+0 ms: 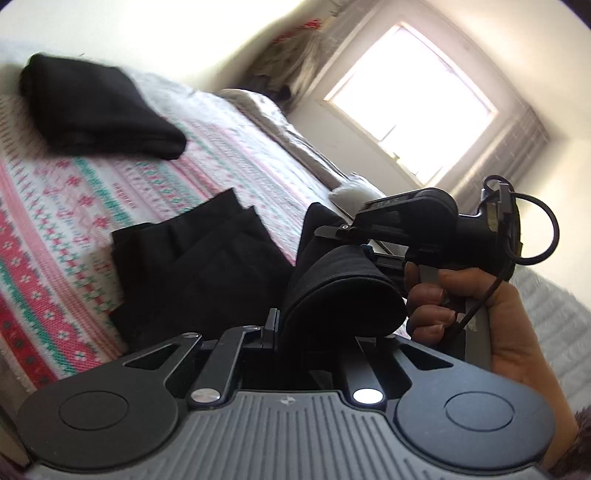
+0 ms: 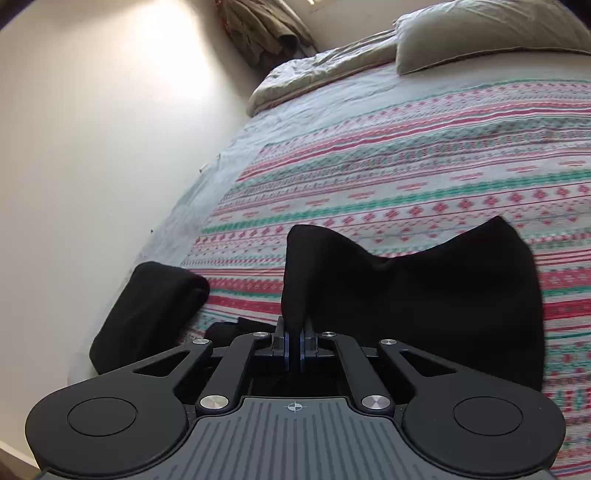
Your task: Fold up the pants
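The black pants (image 1: 192,266) lie partly folded on the patterned bedspread (image 1: 74,206). My left gripper (image 1: 314,325) is shut on a rolled edge of the black pants (image 1: 343,295), lifted above the bed. My right gripper (image 2: 294,343) is shut on another part of the pants (image 2: 406,295), which drape up and to the right of its jaws. The right gripper's body (image 1: 424,225) and the hand holding it show in the left wrist view, just beyond the held fabric.
A folded black garment (image 1: 96,107) lies at the bed's far side near the wall; it also shows in the right wrist view (image 2: 147,310). A pillow (image 2: 480,33) and rumpled bedding (image 2: 314,77) lie at the head. A bright window (image 1: 413,99) is behind.
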Demonstrator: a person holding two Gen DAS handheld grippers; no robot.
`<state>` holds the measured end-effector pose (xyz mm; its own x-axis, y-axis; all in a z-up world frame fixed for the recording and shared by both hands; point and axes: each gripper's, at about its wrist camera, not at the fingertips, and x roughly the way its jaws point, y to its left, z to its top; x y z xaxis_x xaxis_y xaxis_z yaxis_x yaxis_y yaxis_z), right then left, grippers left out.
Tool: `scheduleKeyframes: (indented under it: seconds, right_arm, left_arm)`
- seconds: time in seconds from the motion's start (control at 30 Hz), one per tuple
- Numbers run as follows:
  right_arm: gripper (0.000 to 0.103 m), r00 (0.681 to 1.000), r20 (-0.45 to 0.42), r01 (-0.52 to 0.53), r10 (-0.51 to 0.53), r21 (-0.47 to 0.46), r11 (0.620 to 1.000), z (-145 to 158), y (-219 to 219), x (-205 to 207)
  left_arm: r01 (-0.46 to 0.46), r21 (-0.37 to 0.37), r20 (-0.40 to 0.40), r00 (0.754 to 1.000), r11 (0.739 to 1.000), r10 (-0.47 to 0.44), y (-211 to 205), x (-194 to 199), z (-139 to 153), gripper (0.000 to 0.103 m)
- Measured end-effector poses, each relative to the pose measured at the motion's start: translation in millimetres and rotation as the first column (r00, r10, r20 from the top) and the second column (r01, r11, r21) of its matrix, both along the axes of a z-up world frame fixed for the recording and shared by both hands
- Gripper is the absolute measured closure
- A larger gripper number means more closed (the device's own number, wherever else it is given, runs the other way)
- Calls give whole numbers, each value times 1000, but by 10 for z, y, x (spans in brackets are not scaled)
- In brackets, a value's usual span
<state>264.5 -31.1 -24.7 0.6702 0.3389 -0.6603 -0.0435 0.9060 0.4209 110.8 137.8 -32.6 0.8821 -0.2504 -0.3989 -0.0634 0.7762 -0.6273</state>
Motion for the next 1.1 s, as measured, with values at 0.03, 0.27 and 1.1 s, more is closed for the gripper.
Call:
scheduleKeyframes:
  seconds: [0.03, 0.27, 1.1]
  right_arm:
    - [99, 1000, -1, -9, 9, -9, 1000, 2, 73, 27]
    - [99, 998, -2, -64, 64, -38, 997, -42, 552, 197]
    - [24, 997, -31, -82, 78, -186, 979, 70, -149, -556]
  left_arm:
    - [-21, -4, -4, 1000, 1000, 21, 35, -16, 2, 91]
    - [-160, -33, -13, 987, 987, 159, 305, -128, 23, 89]
    - [23, 434, -102, 994, 900, 24, 469, 373, 341, 0]
